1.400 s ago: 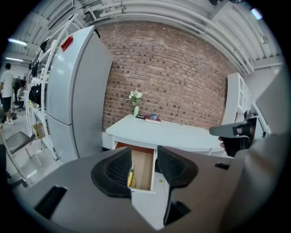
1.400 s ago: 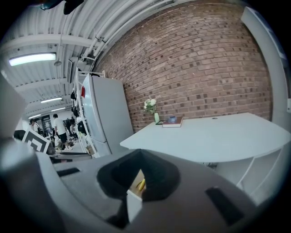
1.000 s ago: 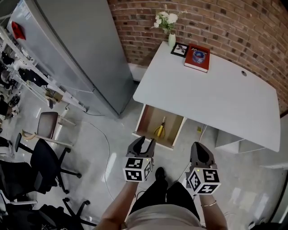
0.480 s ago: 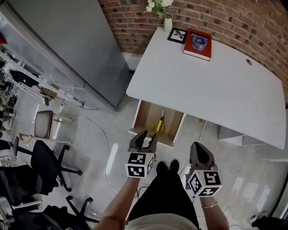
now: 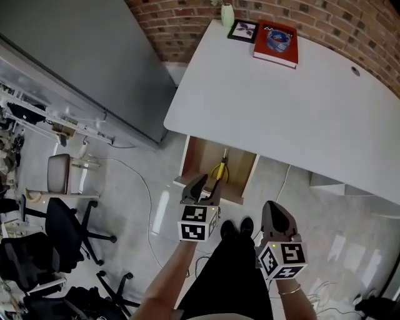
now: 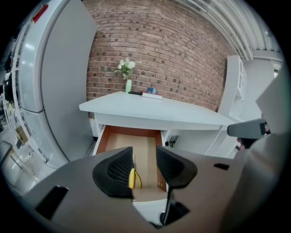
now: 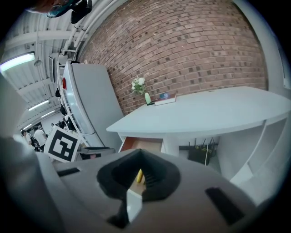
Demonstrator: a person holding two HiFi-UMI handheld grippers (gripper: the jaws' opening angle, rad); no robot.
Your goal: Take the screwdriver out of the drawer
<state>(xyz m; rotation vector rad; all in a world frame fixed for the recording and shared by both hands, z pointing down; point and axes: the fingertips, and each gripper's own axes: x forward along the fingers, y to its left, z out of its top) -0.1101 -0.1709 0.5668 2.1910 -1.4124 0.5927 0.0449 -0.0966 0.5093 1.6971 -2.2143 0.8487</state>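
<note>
The screwdriver (image 5: 220,171), yellow-handled with a thin shaft, lies in the open, tan wooden drawer (image 5: 195,164) beneath the near left edge of the smooth white table (image 5: 300,106). Just near of the drawer's front hovers the left tool (image 5: 206,185), its ribbed black jaws moderately apart with nothing between them. To its right and nearer, the right tool (image 5: 273,211) has its jaw tips together, gripping nothing. At the table's far edge sit a red book (image 5: 275,42), a small black-framed picture (image 5: 242,30) and a pale vase (image 5: 227,14), against the rough brick wall (image 5: 187,19).

Left gripper (image 5: 206,183) has edged nearer the drawer (image 5: 200,160).
</note>
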